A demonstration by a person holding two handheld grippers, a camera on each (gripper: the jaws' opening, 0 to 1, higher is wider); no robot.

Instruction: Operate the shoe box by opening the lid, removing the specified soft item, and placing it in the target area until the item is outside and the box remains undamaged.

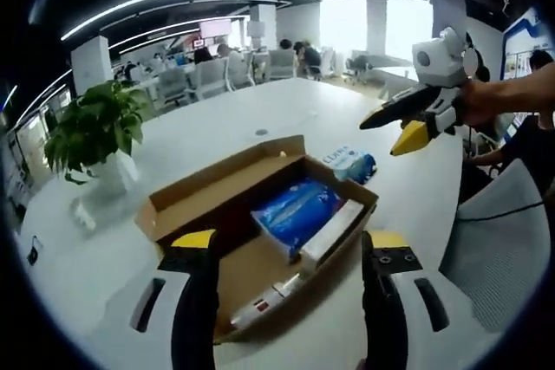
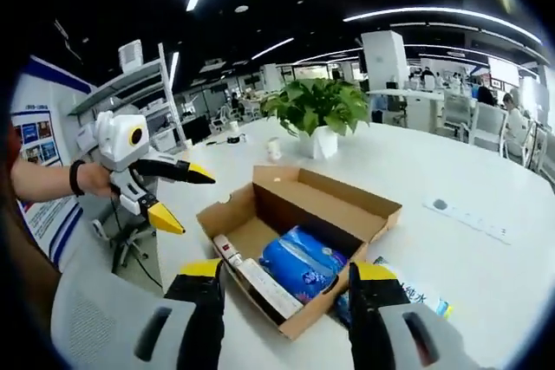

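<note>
Hovering both spread, empty tongs [image 1: 290,288] [image 2: 286,301] over the open shoe box [image 1: 260,231], I next reach for the blue soft pack [image 2: 302,268].

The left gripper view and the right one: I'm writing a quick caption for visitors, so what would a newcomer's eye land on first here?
First, the open cardboard box on the white table, lid folded back, with a bright blue soft pack lying inside. Next, the yellow-tipped right gripper held open in the air past the box's far corner. Then the potted plant standing on the table beyond the box.
</note>
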